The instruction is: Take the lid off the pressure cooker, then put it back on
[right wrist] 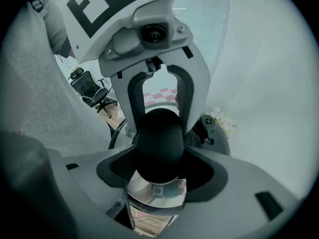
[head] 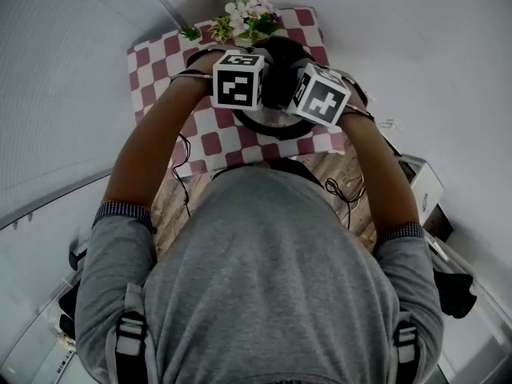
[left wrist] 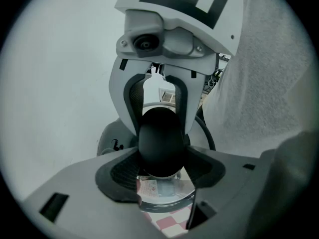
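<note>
The pressure cooker's lid [head: 270, 126] shows as a dark ring under my two grippers, over the checked table [head: 160, 66]. Its black knob [left wrist: 160, 142] stands up between both pairs of jaws. My left gripper [left wrist: 160, 172] is shut on the knob from one side. Facing it from the opposite side, my right gripper [right wrist: 159, 172] is shut on the same knob [right wrist: 159, 143]. Beneath the knob gleams the shiny metal lid [left wrist: 167, 192] with a small sticker, and checked cloth shows below its rim. In the head view the marker cubes of the left gripper [head: 238, 80] and right gripper [head: 320, 94] hide the fingertips and the pot.
A bunch of flowers [head: 250, 16] stands at the table's far edge. Cables [head: 342, 190] hang over the wooden floor by the near edge. A white box [head: 424, 184] sits to the right, and an office chair [right wrist: 89, 91] stands further off.
</note>
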{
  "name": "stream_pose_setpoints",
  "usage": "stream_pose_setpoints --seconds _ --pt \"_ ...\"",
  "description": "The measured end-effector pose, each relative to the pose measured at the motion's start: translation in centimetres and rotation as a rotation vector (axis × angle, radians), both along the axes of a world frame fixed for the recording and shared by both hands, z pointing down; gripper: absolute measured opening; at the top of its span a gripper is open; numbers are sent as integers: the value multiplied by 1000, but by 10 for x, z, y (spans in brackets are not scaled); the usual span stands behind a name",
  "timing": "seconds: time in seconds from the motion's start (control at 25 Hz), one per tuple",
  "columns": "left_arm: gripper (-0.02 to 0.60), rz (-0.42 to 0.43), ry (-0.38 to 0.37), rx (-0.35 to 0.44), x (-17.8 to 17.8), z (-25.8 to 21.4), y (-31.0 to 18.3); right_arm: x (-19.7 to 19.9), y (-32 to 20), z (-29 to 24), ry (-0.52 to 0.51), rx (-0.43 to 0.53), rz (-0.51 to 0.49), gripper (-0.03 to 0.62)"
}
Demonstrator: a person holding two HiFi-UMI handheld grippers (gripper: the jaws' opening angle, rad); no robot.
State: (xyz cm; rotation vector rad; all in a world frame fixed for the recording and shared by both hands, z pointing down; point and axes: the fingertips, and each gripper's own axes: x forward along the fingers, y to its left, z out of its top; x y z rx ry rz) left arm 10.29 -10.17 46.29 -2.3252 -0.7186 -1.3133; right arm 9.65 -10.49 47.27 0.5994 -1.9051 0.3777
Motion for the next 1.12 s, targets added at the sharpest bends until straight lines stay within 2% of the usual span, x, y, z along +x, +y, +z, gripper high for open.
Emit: stream_pose_setpoints --seconds 0.48,0.84,1.12 --pt "299 -110 19 15 -57 -9 -15 -58 -15 -9 4 18 -110 290" --pt "299 -157 20 29 -86 -12 -23 -86 -21 -10 2 23 -156 290" --pt "299 -234 12 34 -122 -5 -31 -123 -30 -4 -8 29 -230 290"
